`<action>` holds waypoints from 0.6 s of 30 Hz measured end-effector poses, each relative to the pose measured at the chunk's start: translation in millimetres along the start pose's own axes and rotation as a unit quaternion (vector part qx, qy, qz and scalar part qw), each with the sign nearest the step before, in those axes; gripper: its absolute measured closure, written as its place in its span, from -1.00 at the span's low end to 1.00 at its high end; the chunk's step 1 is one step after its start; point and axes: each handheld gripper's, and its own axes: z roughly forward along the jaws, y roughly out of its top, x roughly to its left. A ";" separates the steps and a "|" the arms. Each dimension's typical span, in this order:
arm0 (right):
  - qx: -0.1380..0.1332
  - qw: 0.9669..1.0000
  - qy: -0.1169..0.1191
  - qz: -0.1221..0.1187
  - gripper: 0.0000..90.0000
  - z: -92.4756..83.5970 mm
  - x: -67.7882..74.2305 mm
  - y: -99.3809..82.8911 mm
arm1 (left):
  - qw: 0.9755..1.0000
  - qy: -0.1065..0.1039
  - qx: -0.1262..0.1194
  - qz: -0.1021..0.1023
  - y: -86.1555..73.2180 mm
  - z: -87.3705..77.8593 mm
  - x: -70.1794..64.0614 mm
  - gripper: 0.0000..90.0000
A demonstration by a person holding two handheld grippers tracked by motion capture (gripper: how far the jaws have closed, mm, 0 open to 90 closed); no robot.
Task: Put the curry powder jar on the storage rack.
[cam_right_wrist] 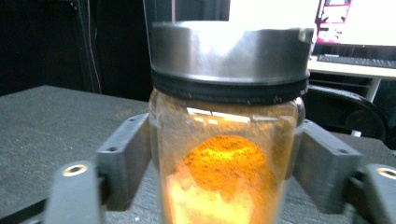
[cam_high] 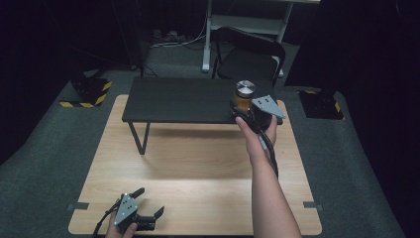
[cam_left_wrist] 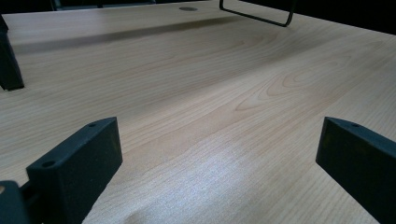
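A glass jar (cam_high: pixel 243 96) of orange powder with a metal lid (cam_right_wrist: pixel 229 51) stands upright on the right end of a low black shelf (cam_high: pixel 183 99). My right gripper (cam_high: pixel 242 108) reaches it from the near side, one jaw on each side of the glass (cam_right_wrist: pixel 224 154). The pads sit right beside the jar (cam_right_wrist: pixel 224 186) and do not seem to press on it. My left gripper (cam_high: pixel 150 202) rests open near the front left corner of the wooden table (cam_high: pixel 198 163), with bare wood between its jaws (cam_left_wrist: pixel 219 144).
The black shelf stands on thin metal legs (cam_left_wrist: pixel 257 14) across the far half of the table. A black folding chair (cam_high: pixel 247 54) and a desk frame stand behind it. Dark carpet surrounds the table, with striped floor blocks (cam_high: pixel 89 91) at left and right.
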 end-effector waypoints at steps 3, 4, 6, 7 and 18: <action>0.000 1.000 0.002 0.001 -0.84 -0.8 1.4 0.2 | 1.000 0.000 0.001 -0.001 0.2 -0.1 0.0 -0.99; 0.000 1.000 0.002 0.001 -0.84 -0.8 1.4 0.2 | 1.000 0.000 -0.002 -0.002 -0.6 0.2 -0.4 -0.99; -0.001 1.000 -0.002 0.001 -0.96 -2.6 3.3 -0.2 | 1.000 0.000 -0.002 -0.003 -0.6 0.2 -0.5 -0.99; 0.001 1.000 -0.001 0.000 -1.00 -5.0 3.6 0.7 | 1.000 0.000 -0.001 0.000 -0.2 0.1 -0.1 -0.99; -0.020 0.999 0.024 -0.016 -1.00 -36.7 -0.6 -7.0 | 1.000 0.002 0.001 0.001 0.5 0.8 -1.7 -0.99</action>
